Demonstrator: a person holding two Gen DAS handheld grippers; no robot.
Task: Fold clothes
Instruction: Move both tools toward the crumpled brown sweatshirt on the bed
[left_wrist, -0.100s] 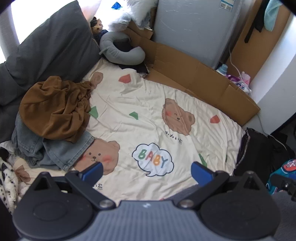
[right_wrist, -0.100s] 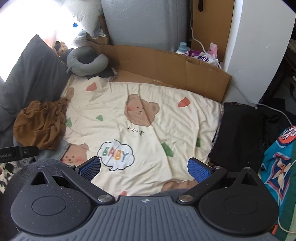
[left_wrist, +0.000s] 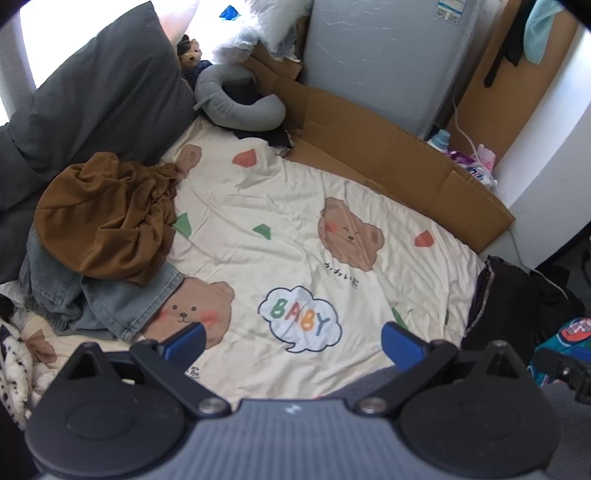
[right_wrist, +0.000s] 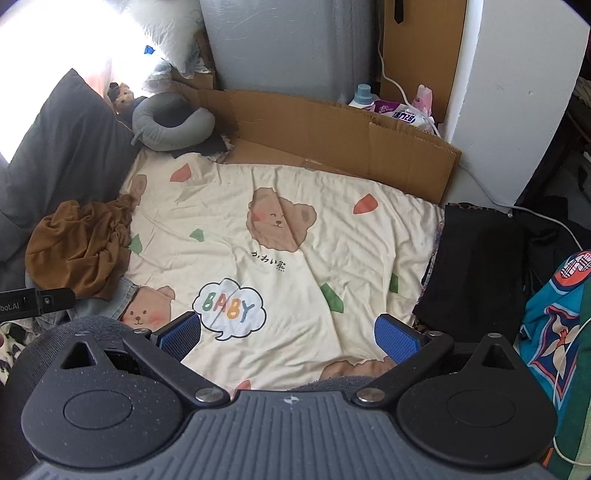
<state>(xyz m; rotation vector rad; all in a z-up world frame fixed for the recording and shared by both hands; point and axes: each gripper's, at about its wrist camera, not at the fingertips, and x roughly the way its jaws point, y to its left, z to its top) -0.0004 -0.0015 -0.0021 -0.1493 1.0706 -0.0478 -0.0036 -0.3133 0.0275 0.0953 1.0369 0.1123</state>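
A crumpled brown garment (left_wrist: 107, 218) (right_wrist: 79, 247) lies heaped on the bed's left side, on top of blue denim jeans (left_wrist: 110, 299) (right_wrist: 127, 291). A black folded garment (left_wrist: 506, 306) (right_wrist: 476, 262) rests at the right edge of the cream bear-print bedspread (left_wrist: 295, 229) (right_wrist: 295, 221). My left gripper (left_wrist: 293, 339) hovers open above the near part of the bedspread, holding nothing. My right gripper (right_wrist: 288, 336) is also open and empty, over the "BABY" print. The left gripper's body (right_wrist: 33, 301) shows at the left edge of the right wrist view.
A dark grey pillow (left_wrist: 92, 103) and grey neck pillow (left_wrist: 236, 99) sit at the bed's far left. Flattened cardboard (left_wrist: 388, 151) lines the far side before a grey appliance (left_wrist: 380, 55). A teal patterned cloth (right_wrist: 554, 332) lies at the right.
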